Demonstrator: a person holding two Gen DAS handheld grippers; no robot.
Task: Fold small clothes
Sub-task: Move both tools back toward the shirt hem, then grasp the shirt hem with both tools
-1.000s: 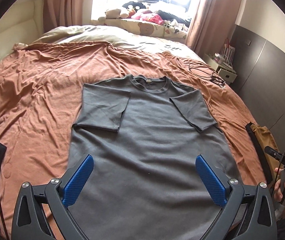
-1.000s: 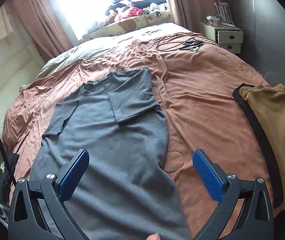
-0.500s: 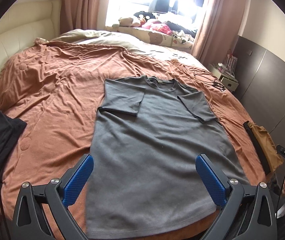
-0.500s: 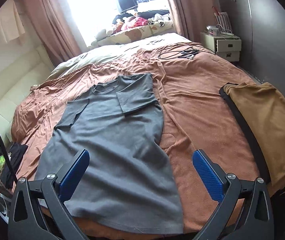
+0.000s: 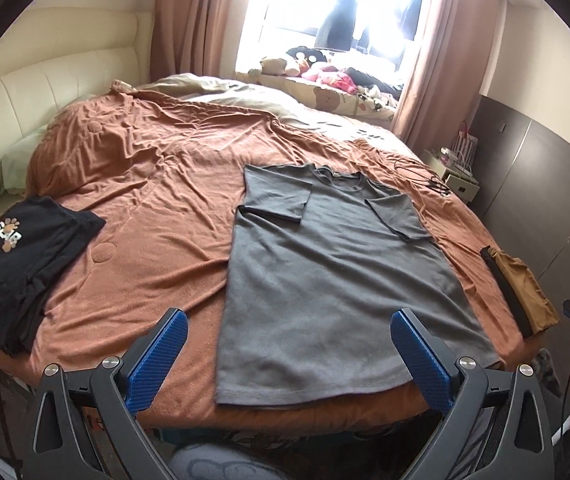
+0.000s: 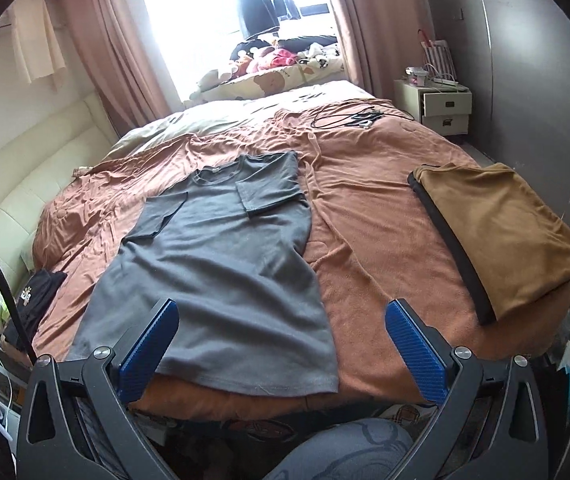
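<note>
Left wrist view shows the left tool point(image 5: 285, 354) spread wide and empty above the foot of a bed point(image 5: 157, 208) covered in a rust-brown blanket. The right tool point(image 6: 281, 344) gapes equally wide, holding nothing. A grey T-shirt point(image 5: 333, 280) lies flat, sleeves folded in, collar pointing toward the bright window point(image 5: 337, 12), hem nearest the tools.

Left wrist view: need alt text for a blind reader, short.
A grey T-shirt lies flat on a bed's rust-brown blanket, both sleeves folded inward, hem toward the camera. The open left claw hovers above the hem, touching nothing. A folded black garment lies at left, a folded tan one at right.
</note>
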